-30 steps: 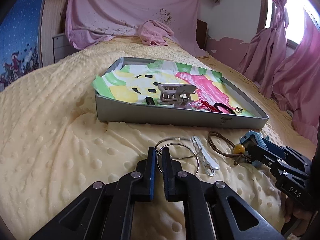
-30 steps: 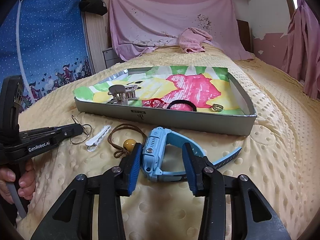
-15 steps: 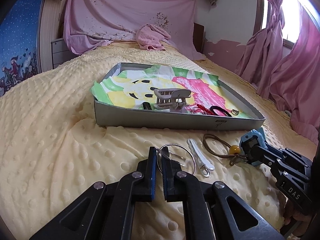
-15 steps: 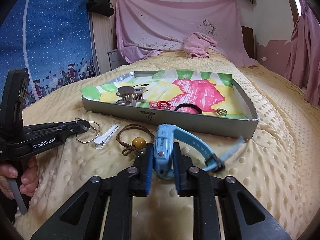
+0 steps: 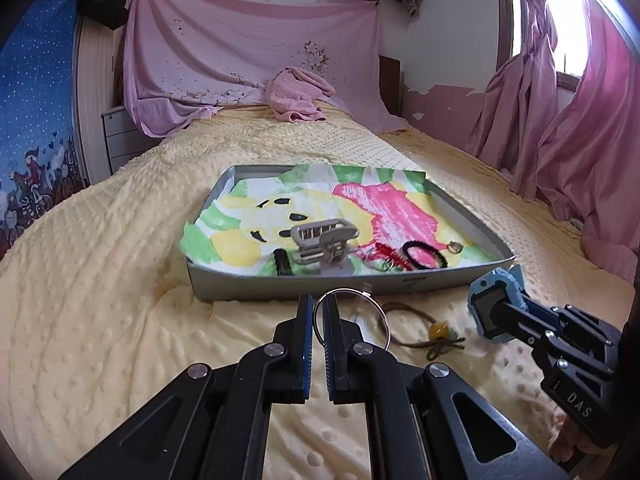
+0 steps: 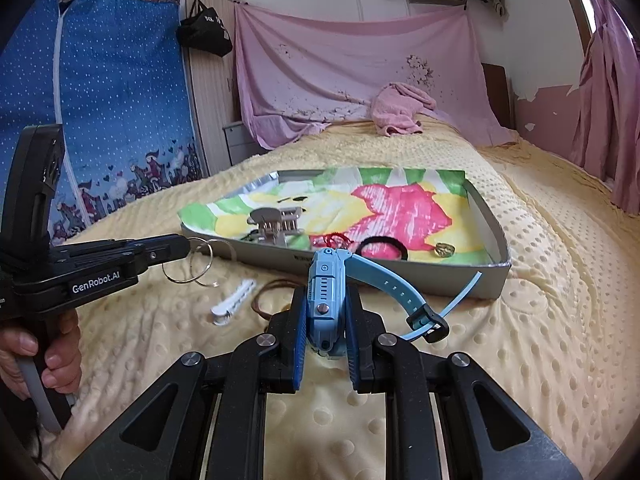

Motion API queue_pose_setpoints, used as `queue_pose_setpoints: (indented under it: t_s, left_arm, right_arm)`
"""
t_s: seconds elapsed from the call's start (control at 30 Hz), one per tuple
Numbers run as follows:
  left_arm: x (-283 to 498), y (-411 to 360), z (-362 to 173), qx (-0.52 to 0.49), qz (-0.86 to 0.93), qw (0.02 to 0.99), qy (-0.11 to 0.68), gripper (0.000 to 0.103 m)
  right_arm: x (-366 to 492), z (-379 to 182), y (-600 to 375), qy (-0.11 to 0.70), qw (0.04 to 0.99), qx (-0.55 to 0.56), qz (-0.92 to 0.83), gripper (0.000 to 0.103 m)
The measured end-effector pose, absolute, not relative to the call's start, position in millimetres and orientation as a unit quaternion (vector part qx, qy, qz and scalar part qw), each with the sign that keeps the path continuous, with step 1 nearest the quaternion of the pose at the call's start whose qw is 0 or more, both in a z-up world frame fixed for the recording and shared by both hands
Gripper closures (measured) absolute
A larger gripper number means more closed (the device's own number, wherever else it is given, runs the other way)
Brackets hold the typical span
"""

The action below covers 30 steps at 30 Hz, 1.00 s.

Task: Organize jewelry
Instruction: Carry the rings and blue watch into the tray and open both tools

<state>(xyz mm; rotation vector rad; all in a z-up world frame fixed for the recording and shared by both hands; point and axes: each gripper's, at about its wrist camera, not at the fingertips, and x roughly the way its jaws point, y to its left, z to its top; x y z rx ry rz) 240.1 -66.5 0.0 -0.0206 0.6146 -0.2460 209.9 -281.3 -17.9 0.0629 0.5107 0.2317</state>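
Observation:
My left gripper [image 5: 317, 300] is shut on thin silver hoop rings [image 5: 345, 290], which hang just above the yellow bedspread; the right wrist view also shows the left gripper [image 6: 182, 246] with the hoop rings [image 6: 211, 258]. My right gripper [image 6: 327, 300] is shut on a blue watch [image 6: 326, 276], held on edge with its strap trailing right. From the left, the watch [image 5: 500, 282] sits at the right gripper [image 5: 492, 308] tip. Both hover in front of the grey tray [image 5: 320, 280], lined with coloured paper.
In the tray [image 6: 440, 274] lie a grey claw clip [image 5: 322, 242], a red cord [image 5: 386, 252], a black hair tie [image 5: 424, 254] and a small ring [image 6: 444, 249]. A brown cord with an amber bead [image 5: 438, 330] and a white clip [image 6: 234, 298] lie on the bedspread.
The right jaws closed on the blue watch and lifted it off the bedspread. The left gripper rose with the hoop rings, which now hang clear of the bed.

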Motion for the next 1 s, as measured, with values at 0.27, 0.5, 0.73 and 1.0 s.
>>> queue_pose_setpoints:
  t_s: [0.27, 0.5, 0.73, 1.0]
  left_arm:
    - [244.6, -71.9, 15.2, -0.008, -0.136, 0.946, 0.296, 0.098]
    - [258.5, -67.1, 17.8, -0.018, -0.148, 0.941, 0.305, 0.098]
    - [293.3, -75.6, 33.2, -0.020, -0.151, 0.942, 0.300, 0.098]
    - [339.6, -97.4, 44.0, -0.043, -0.158, 0.944, 0.288, 0.098]
  right_arm:
    - [208.8, -6.2, -289.6, 0.234, 0.965, 0.042, 0.113, 0.088]
    - [216.2, 1.7, -295.1, 0.221, 0.968, 0.045, 0.113, 0.088]
    - [256.9, 21.2, -307.6, 0.199, 0.972, 0.053, 0.117, 0.088]
    - [311.5, 9.5, -321.9, 0.233, 0.965, 0.059, 0.104, 0.087]
